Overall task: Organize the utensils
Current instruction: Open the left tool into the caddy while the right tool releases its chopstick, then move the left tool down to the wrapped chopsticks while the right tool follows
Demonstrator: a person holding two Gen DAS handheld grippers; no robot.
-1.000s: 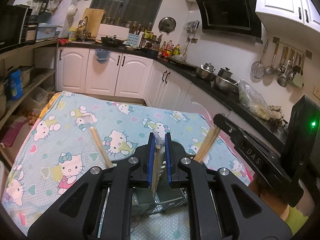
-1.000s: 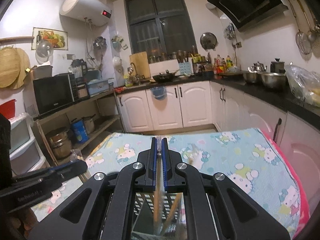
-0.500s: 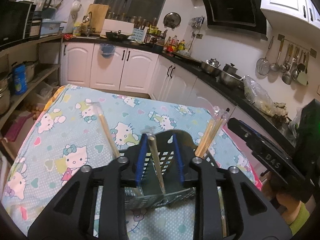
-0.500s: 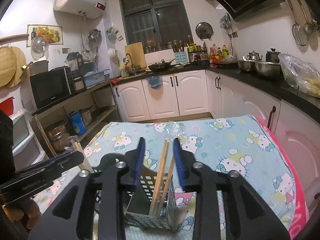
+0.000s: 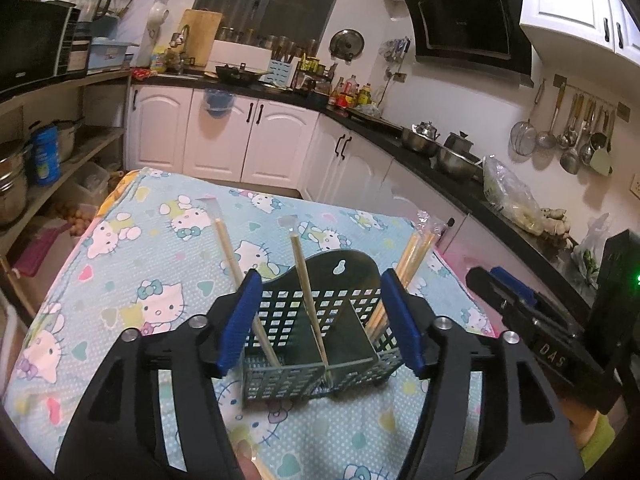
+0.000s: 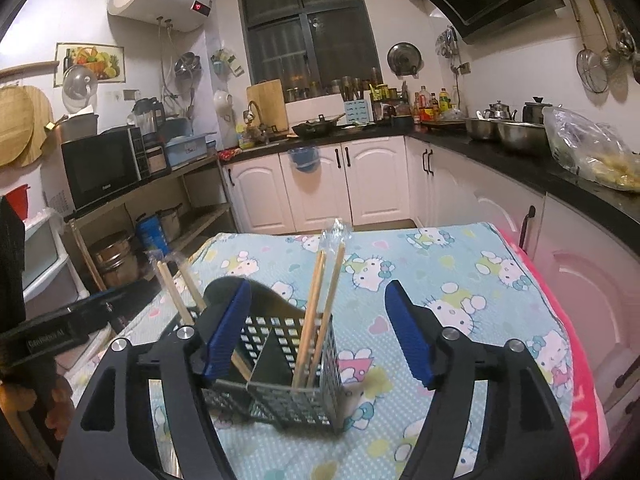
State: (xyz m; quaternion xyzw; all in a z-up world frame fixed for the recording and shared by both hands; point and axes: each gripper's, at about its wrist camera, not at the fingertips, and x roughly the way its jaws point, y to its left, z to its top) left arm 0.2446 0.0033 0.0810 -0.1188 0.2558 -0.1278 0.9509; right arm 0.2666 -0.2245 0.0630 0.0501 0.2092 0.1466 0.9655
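My left gripper and right gripper are both opening, jaws wide, gripping nothing. The chopsticks stand in the rack on the table. I judge this nearly finished; no loose utensils show.

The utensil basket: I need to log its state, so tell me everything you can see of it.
The utensil basket is dark grey-green, plastic by its look, with perforated grid walls, a solid divider making two compartments, and a taller rounded back panel with a keyhole hanging slot. It stands upright on the cartoon-cat tablecloth. Wrapped chopsticks lean inside both compartments. The left gripper and right gripper are opening, their pads off the chopsticks and basket.
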